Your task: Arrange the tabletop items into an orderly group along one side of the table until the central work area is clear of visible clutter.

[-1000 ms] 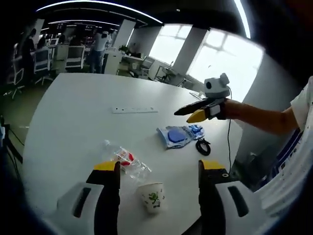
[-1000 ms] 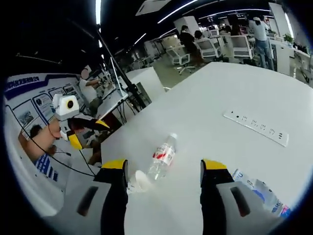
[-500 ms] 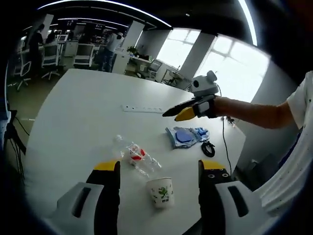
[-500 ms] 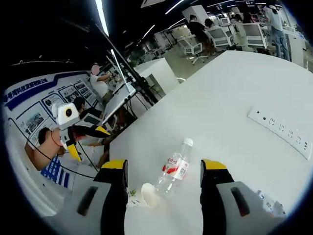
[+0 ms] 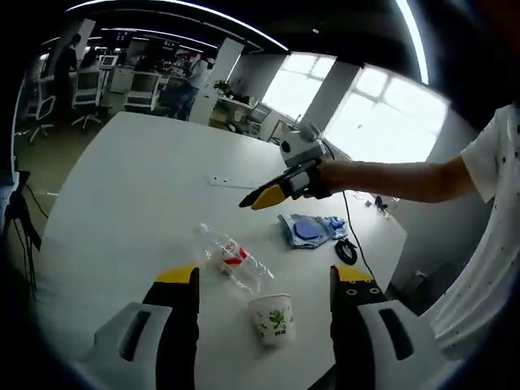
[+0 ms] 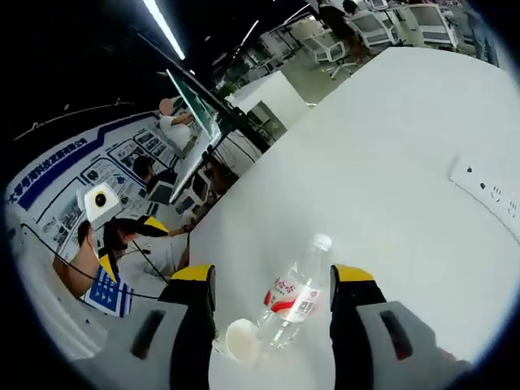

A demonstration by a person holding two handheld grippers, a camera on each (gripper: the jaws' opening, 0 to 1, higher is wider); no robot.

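Observation:
A clear plastic bottle (image 5: 231,256) with a red label lies on its side on the white table (image 5: 122,187). A paper cup (image 5: 272,318) stands upright just in front of it. My left gripper (image 5: 264,278) hangs open above both. To the right lie a blue packet (image 5: 309,230) and a black cable coil (image 5: 347,251). My right gripper (image 5: 262,197) hovers over the table beyond the bottle. In the right gripper view, my right gripper (image 6: 272,278) is open above the bottle (image 6: 292,301) and cup (image 6: 242,340). My left gripper (image 6: 130,244) shows open at the left.
A white power strip (image 5: 227,184) lies further out on the table, also seen as power strip (image 6: 487,191). The table edge (image 6: 219,219) runs near the bottle and cup. Office chairs (image 5: 81,89) and people stand beyond the far end.
My right gripper has moved left over the table toward the bottle, which now sits larger between its jaws. The bottle, cup and packet have stayed put.

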